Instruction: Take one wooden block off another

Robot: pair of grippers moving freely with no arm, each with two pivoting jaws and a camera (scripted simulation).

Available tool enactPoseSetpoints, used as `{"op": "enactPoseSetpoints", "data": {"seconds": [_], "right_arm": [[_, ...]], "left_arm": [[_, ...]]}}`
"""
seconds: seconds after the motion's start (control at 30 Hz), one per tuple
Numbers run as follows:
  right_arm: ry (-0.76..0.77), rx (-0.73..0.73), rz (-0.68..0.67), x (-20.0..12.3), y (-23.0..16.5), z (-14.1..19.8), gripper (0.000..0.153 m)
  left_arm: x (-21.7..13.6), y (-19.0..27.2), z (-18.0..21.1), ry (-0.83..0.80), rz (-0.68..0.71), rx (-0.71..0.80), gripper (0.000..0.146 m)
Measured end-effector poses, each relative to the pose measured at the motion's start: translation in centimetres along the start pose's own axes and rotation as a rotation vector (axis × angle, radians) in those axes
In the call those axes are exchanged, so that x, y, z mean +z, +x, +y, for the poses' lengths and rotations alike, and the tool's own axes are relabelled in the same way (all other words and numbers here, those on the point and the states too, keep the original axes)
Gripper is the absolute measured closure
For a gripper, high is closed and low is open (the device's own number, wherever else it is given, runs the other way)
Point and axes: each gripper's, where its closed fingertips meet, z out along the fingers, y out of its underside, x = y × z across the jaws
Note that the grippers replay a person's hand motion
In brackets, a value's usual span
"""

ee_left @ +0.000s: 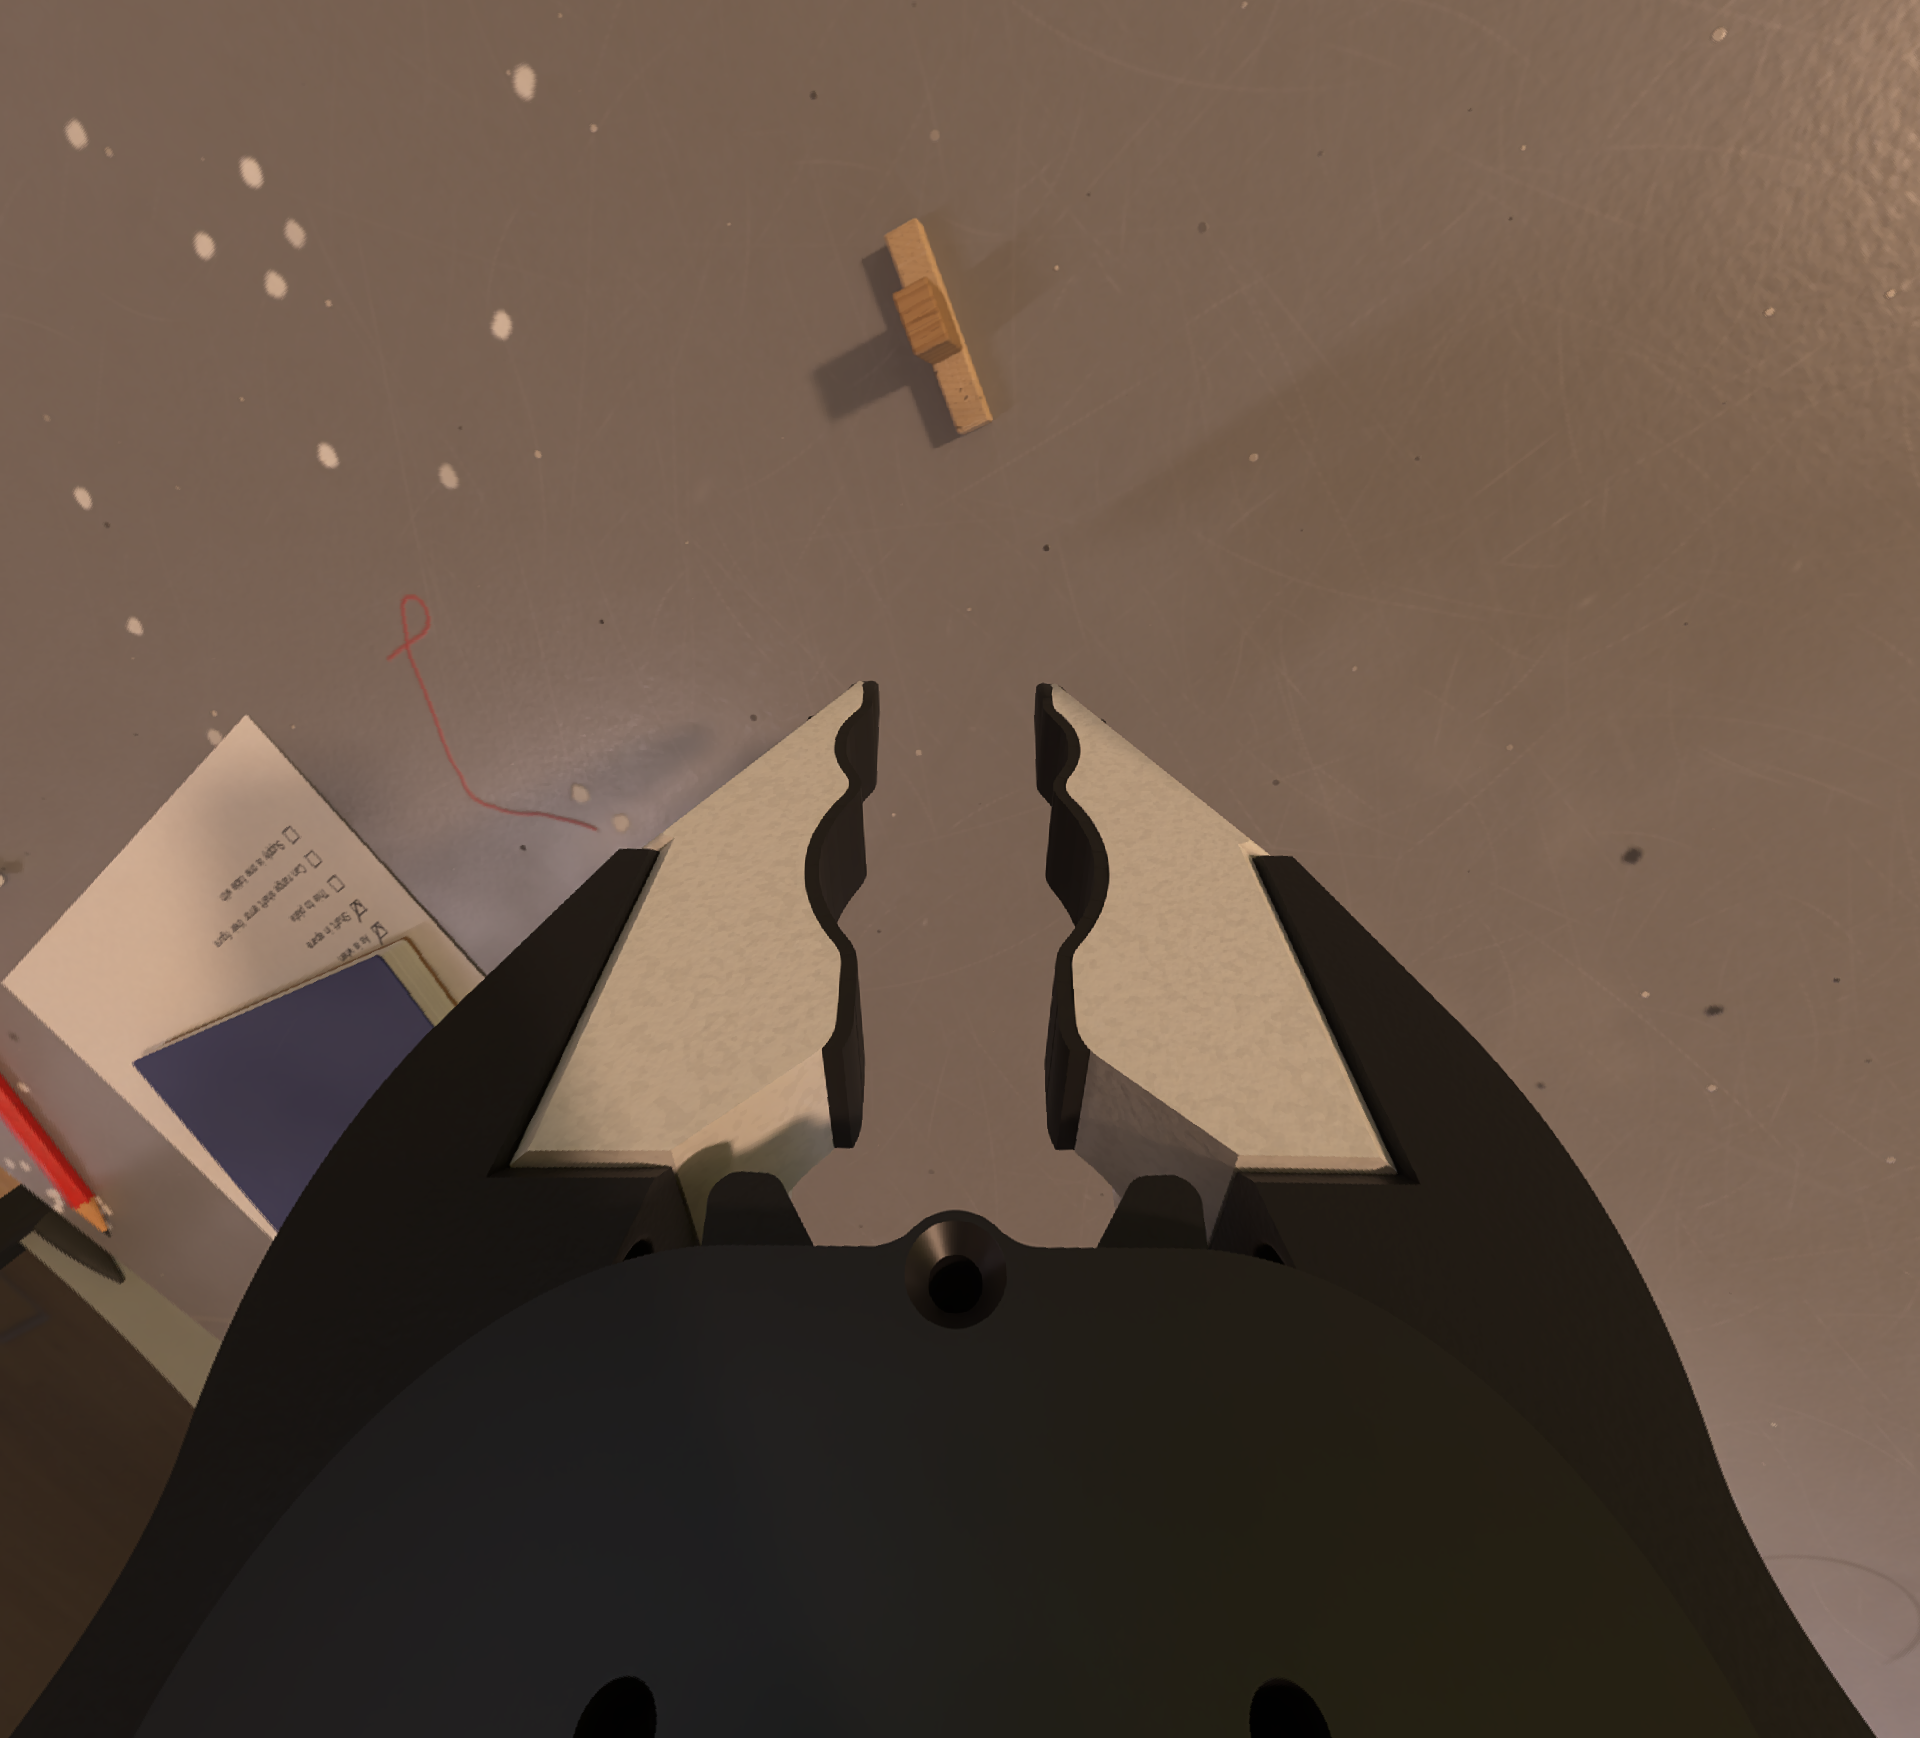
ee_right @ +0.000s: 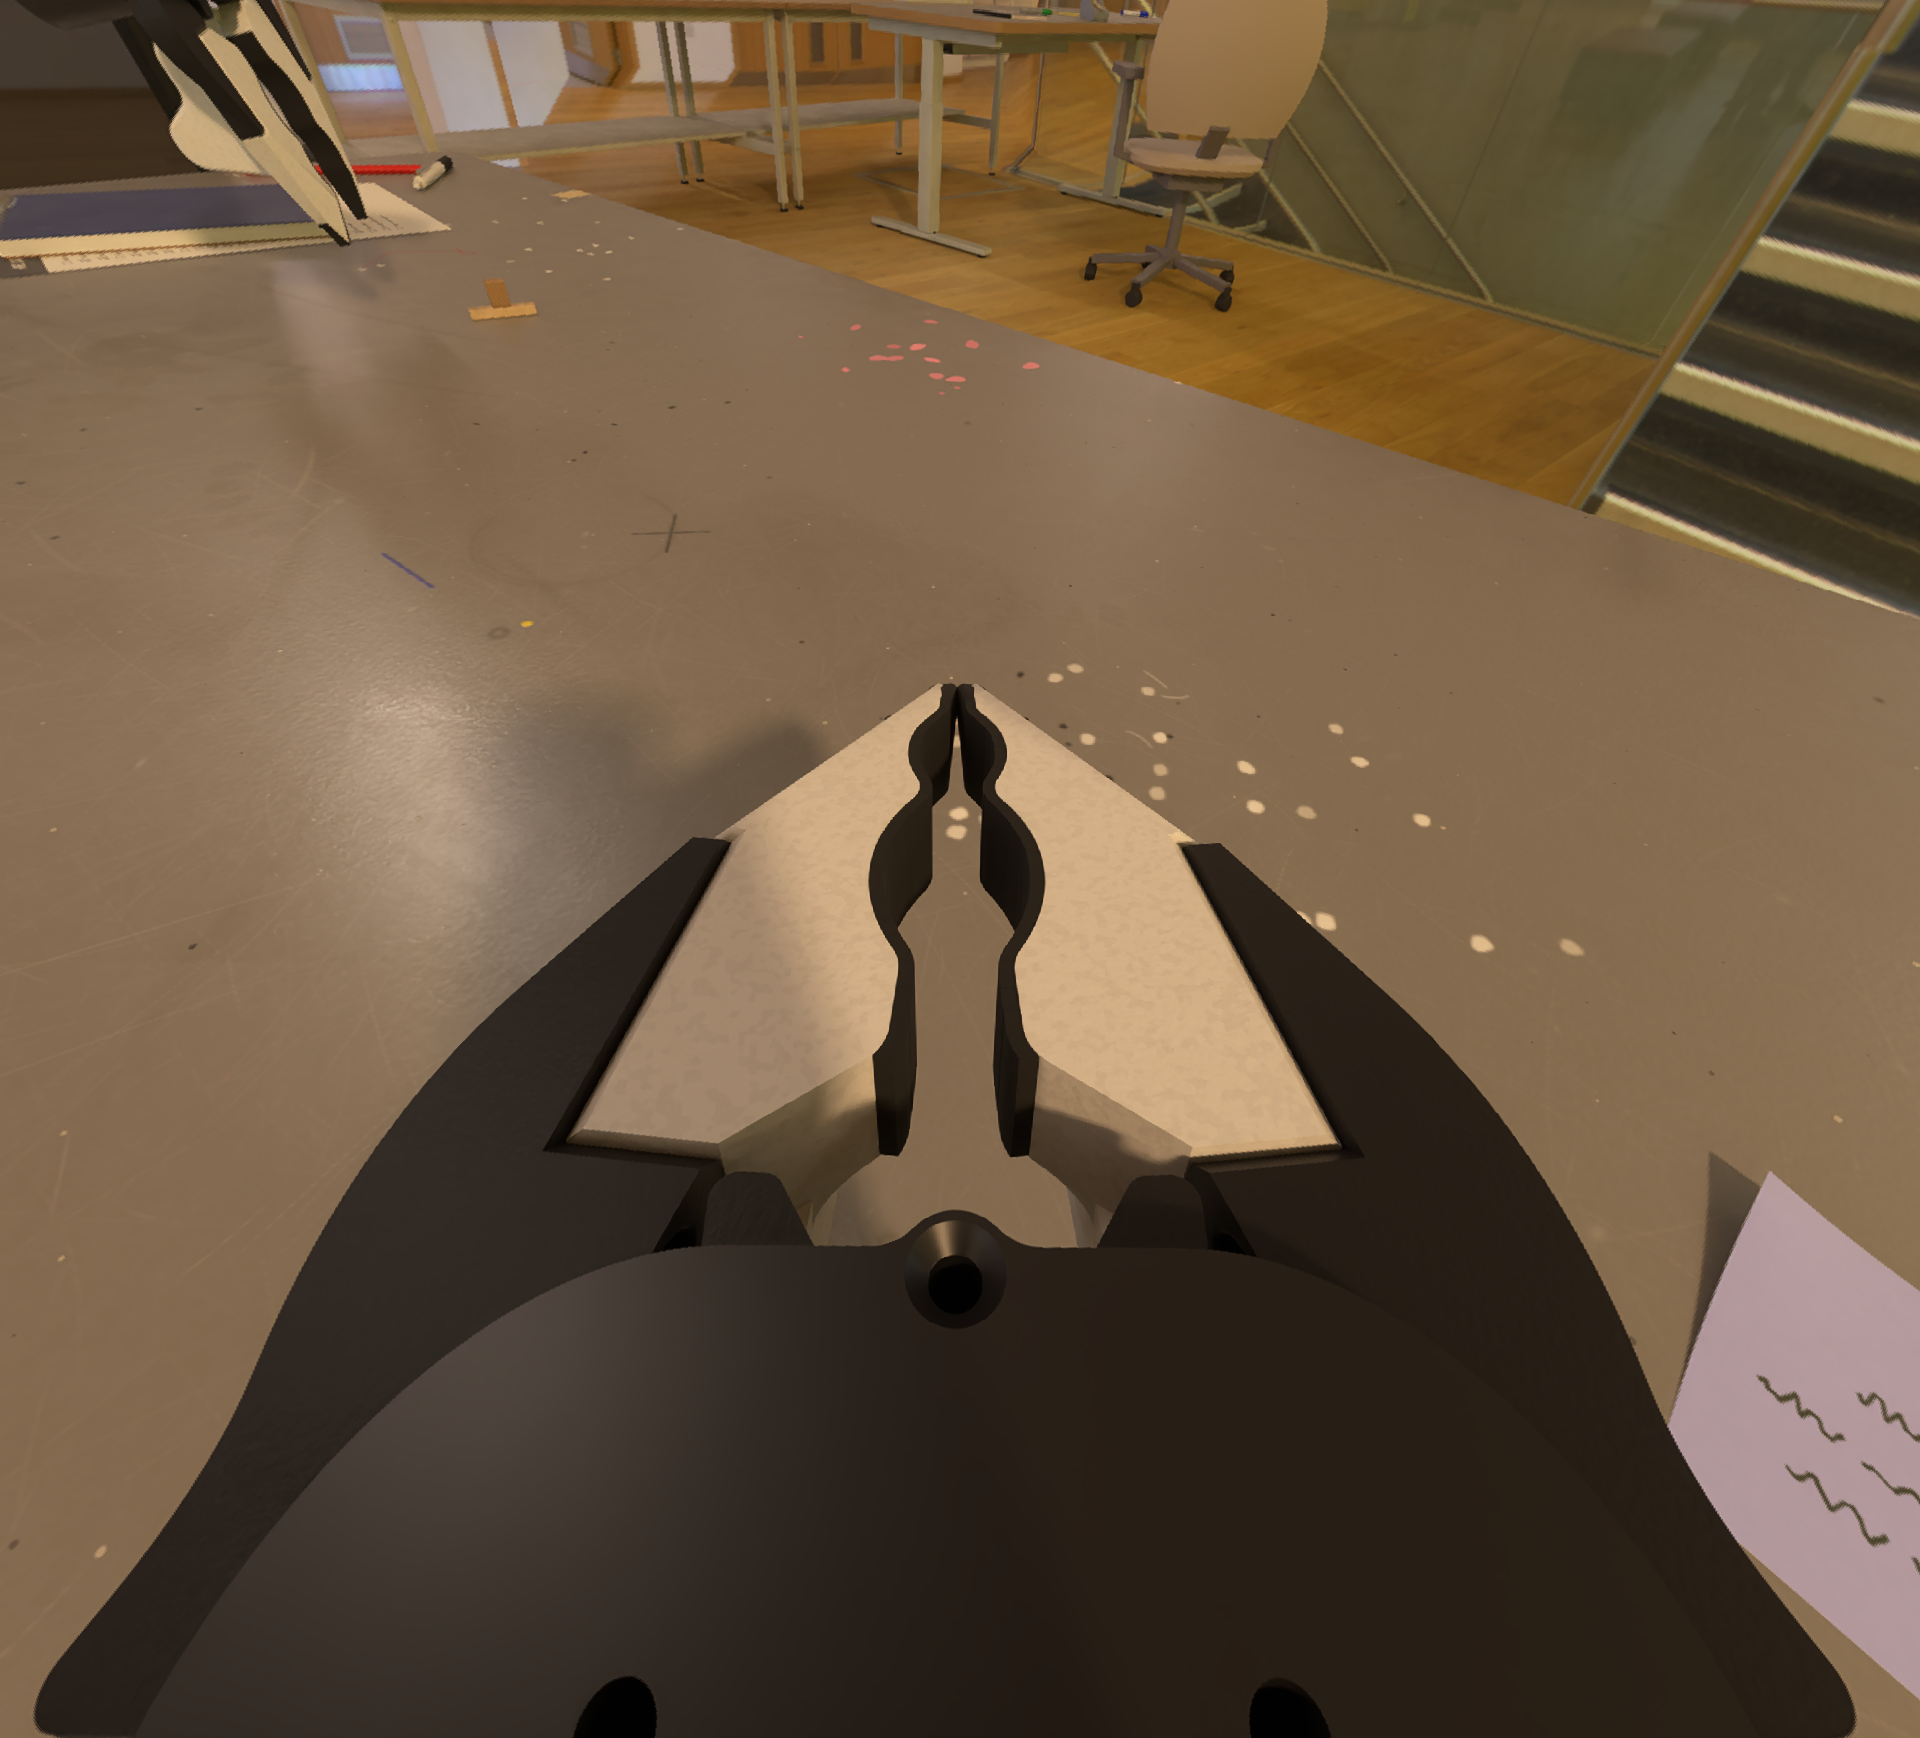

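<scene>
A small darker wooden block [ee_left: 926,319] stands upright on the middle of a long flat pale wooden block [ee_left: 961,387] on the grey table [ee_left: 1351,545]. My left gripper [ee_left: 956,701] is open and empty, high above the table and a little short of the blocks, looking down on them. In the right wrist view the same small block [ee_right: 497,293] on the flat block [ee_right: 503,313] sits far off at upper left, with the left gripper [ee_right: 338,228] hanging above and behind it. My right gripper [ee_right: 956,696] is shut and empty, low over the table, far from the blocks.
A white sheet [ee_left: 208,857] with a dark blue book [ee_left: 281,1075] on it lies at lower left, next to a red pencil [ee_left: 52,1158]. A red thread [ee_left: 447,732] lies nearby. Another sheet of paper [ee_right: 1818,1439] lies by my right gripper. The table edge [ee_right: 1247,400] runs diagonally to the right; an office chair [ee_right: 1216,109] stands beyond.
</scene>
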Motion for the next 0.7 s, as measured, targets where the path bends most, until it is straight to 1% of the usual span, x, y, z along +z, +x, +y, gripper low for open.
{"op": "enactPoseSetpoints", "data": {"seconds": [0.2,0.3,0.4,0.47,0.5,0.6,0.7], "right_arm": [[-0.012,0.004,-0.003,0.2,0.0,0.3,0.153],[-0.019,0.006,-0.001,0.3,0.0,0.5,0.153],[-0.025,0.009,-0.001,0.4,0.0,0.7,0.153],[-0.03,0.011,-0.001,0.5,0.0,0.8,0.153],[-0.031,0.012,-0.001,0.5,0.0,0.8,0.153],[-0.033,0.009,0.002,0.5,0.0,0.8,0.153],[-0.033,0.012,0.005,0.5,0.1,0.9,0.153]], "left_arm": [[-0.4,-1.2,0.0,-0.016,-0.012,-0.007,0.118],[0.2,-1.0,0.1,-0.056,0.01,0.0,0.118],[1.2,-0.3,-0.3,-0.096,0.046,0.002,0.121],[1.8,-0.8,-0.4,-0.141,0.023,-0.051,0.125],[1.9,-1.2,-0.5,-0.161,0.015,-0.104,0.128],[2.2,-2.3,-1.1,-0.17,0.015,-0.251,0.128],[2.4,-2.5,-1.9,-0.186,0.023,-0.296,0.128]]}}
